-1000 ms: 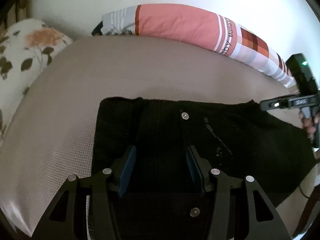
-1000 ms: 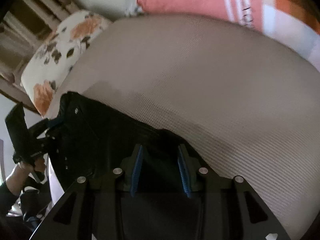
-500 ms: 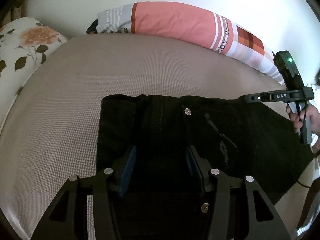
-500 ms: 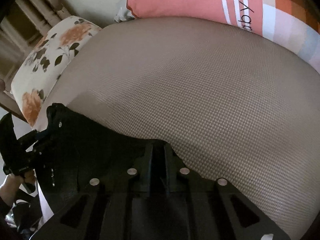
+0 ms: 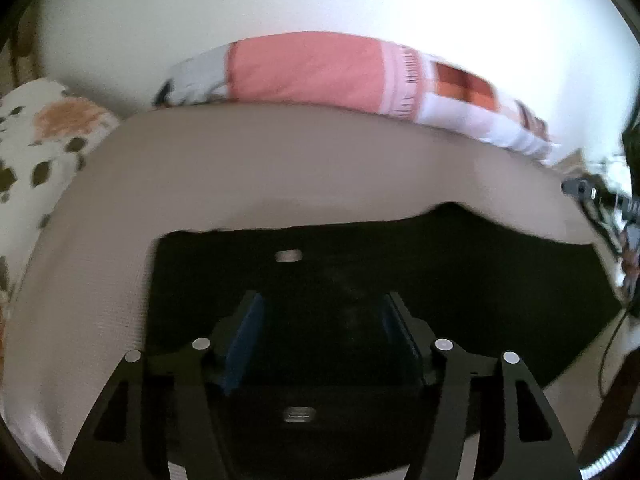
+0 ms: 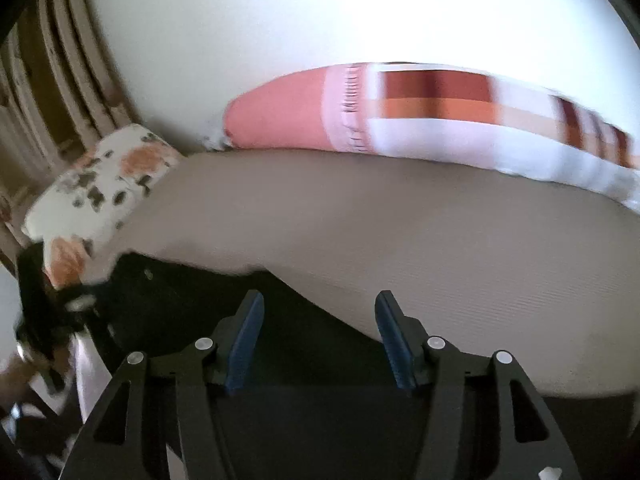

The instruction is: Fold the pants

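Black pants (image 5: 420,264) lie flat on the beige bed (image 5: 280,160), the waistband with a metal button (image 5: 289,256) toward the left. My left gripper (image 5: 322,304) is open and empty, its blue pads over the waist part. In the right wrist view the pants (image 6: 192,304) lie at the lower left, their edge running under my right gripper (image 6: 319,304), which is open and empty. The right gripper's body shows at the far right of the left wrist view (image 5: 592,192), and the left gripper at the far left of the right wrist view (image 6: 40,312). Both views are blurred.
A long pink, white and orange striped pillow (image 5: 320,72) lies along the white wall at the back of the bed. A floral pillow (image 5: 36,148) lies at the left end. Wooden slats (image 6: 48,80) show beyond the floral pillow (image 6: 104,176).
My right gripper was shut half a second ago and is open now, and it has risen away from the pants. My left gripper stayed open and tilted upward; the views blurred.
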`<state>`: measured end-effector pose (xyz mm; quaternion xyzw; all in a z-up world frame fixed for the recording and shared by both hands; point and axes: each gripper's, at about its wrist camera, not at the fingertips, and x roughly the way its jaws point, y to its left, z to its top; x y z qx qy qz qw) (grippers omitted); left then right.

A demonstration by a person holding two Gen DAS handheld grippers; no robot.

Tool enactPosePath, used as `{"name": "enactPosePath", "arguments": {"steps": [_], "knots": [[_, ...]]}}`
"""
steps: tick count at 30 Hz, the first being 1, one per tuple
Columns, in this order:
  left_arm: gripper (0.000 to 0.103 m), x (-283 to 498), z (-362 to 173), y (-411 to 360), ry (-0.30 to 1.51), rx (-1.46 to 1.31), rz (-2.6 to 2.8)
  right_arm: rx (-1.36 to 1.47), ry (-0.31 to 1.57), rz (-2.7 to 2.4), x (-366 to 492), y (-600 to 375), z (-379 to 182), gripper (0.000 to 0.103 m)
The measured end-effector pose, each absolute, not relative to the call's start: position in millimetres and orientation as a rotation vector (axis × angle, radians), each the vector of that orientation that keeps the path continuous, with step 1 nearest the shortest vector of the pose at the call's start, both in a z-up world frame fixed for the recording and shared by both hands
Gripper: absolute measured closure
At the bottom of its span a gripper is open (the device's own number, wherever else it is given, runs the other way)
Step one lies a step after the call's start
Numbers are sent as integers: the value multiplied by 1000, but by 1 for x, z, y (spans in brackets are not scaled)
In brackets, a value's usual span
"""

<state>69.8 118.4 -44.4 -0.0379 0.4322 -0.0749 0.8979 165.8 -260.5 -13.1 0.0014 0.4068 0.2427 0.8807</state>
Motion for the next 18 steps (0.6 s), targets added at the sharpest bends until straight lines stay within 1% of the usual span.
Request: {"name": "enactPosePath", "arguments": {"steps": [1,4,9,14,16,18], "knots": [[38,69,-44,107,899,-89,-182,10,870,472,160,-280,-14,48],[37,71,-44,71,919,-92,-251,153,935,366,139,-359,-18,48],[37,79,-54,18,963,-93,-320,303,987,193,111,-467,-25,48],[37,93,-69,-12,1023,-109,-332,450,1056,63,96,-559,-50,46],[37,98,-74,-19,1043,-119,-329,513,1067,60,93,-585,-63,49],[37,101,-77,-25,1056,-128,-325,576,1066,73,91,-605,-74,59]]}}
